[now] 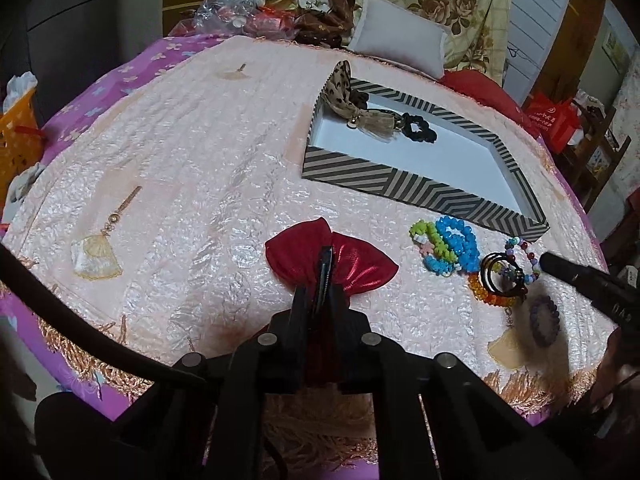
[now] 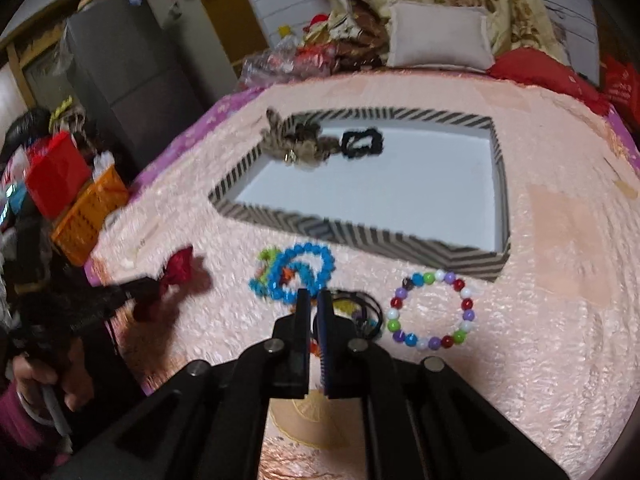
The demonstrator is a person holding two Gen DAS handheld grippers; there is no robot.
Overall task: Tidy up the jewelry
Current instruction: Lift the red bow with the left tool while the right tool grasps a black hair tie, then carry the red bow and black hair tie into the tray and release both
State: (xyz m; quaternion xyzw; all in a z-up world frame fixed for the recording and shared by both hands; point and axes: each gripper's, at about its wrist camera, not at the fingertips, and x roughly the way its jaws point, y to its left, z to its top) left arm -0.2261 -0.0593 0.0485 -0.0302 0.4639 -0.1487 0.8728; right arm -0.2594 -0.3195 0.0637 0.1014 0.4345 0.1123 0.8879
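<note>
Bed (image 1: 200,152): covered by a shiny peach quilt, with jewelry spread across it.
Left gripper (image 1: 325,254): fingers clamped on a red bow (image 1: 360,268) at the near edge.
Right gripper (image 2: 314,296): fingers narrowed to a slit; a grip cannot be told.
Bracelets: blue beaded bracelets (image 2: 304,270) and a multicolored bracelet (image 2: 430,308) lie near the box.
Striped box (image 1: 420,188): far right, holding a leopard-print bow (image 1: 342,88) and a black scrunchie (image 1: 418,124).
</note>
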